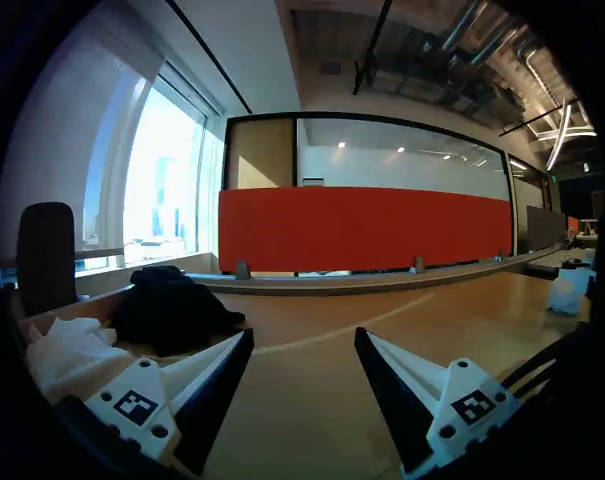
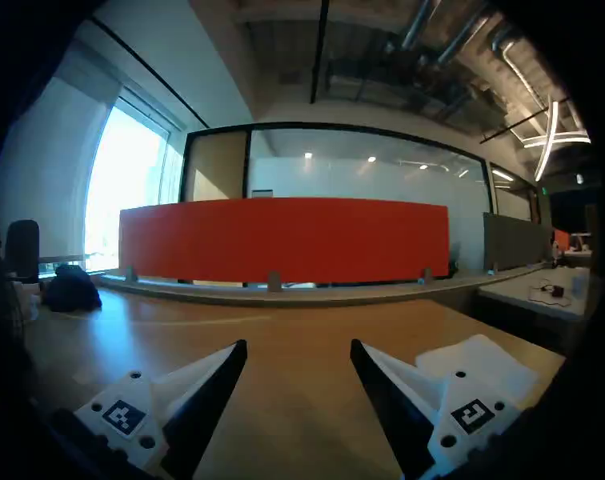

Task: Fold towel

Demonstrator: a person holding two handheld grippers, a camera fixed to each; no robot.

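Hard daylight is pouring through the window (image 1: 162, 192) on the left, burning it out to white in both views. The desk (image 1: 318, 384) is carrying a soft sheen. Strip lights (image 2: 546, 136) are glowing in the dim ceiling (image 2: 366, 56); straight lines are bowing near the edges.

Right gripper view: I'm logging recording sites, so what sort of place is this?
Probably an open-plan office: a wooden desk with an orange divider screen, a glass-walled room behind, exposed ceiling pipes.
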